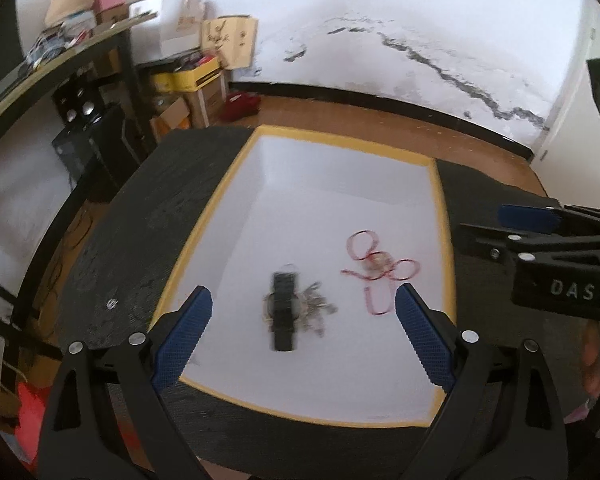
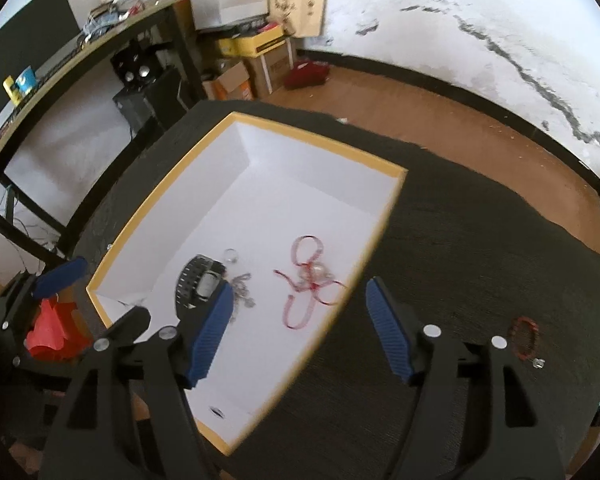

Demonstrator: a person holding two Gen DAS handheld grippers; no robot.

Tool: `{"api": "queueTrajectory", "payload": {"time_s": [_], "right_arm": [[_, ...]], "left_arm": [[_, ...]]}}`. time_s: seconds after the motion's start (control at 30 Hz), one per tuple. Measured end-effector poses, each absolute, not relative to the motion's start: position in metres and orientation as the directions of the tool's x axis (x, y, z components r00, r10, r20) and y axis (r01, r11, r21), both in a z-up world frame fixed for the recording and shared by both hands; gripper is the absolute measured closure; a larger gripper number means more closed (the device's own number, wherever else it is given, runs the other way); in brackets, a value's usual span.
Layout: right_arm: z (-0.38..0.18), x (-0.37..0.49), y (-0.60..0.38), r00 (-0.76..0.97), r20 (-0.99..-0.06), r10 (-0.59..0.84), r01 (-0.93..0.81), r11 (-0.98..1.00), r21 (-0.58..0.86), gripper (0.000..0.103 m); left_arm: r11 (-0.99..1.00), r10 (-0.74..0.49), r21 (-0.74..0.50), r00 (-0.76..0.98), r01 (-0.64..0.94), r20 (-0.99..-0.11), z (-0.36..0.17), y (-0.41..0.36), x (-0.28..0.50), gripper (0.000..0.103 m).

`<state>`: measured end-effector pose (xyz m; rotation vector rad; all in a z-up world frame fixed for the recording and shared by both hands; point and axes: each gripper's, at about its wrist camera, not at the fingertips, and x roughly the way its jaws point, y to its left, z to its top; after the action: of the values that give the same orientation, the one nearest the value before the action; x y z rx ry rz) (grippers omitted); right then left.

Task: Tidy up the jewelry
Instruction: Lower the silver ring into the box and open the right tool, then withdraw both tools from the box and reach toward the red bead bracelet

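A white box with a yellow rim (image 1: 439, 208) (image 2: 396, 196) sits on a dark table. Inside lie a black watch (image 1: 283, 312) (image 2: 198, 280), a silver chain (image 1: 318, 307) (image 2: 242, 286) beside it, a small ring (image 2: 231, 255) and a red cord necklace with a pendant (image 1: 376, 268) (image 2: 310, 280). A red bead bracelet (image 2: 525, 338) and a small ring (image 2: 538, 363) lie on the table right of the box. My left gripper (image 1: 302, 338) is open above the box's near end. My right gripper (image 2: 298, 330) is open over the box's right rim; it also shows in the left wrist view (image 1: 496, 226).
The dark table (image 2: 460, 240) (image 1: 148, 216) stands on a wooden floor. A desk with clutter and cardboard boxes (image 2: 256, 56) stand at the back left. A red bag (image 2: 54, 330) lies low at the left.
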<state>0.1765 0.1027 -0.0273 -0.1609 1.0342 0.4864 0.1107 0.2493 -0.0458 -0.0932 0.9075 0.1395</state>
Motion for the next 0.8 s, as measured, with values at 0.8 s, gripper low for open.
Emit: {"api": "queueTrajectory", "payload": {"time_s": [0.8], "right_arm": [[-0.02,0.059,-0.224,0.614,-0.788,0.04,-0.051,0.999,0.011,0.022]], "left_arm": [[0.978,-0.153,-0.033,0.604,0.205,-0.782,-0.054,-0.006,0.129,0.007]]}}
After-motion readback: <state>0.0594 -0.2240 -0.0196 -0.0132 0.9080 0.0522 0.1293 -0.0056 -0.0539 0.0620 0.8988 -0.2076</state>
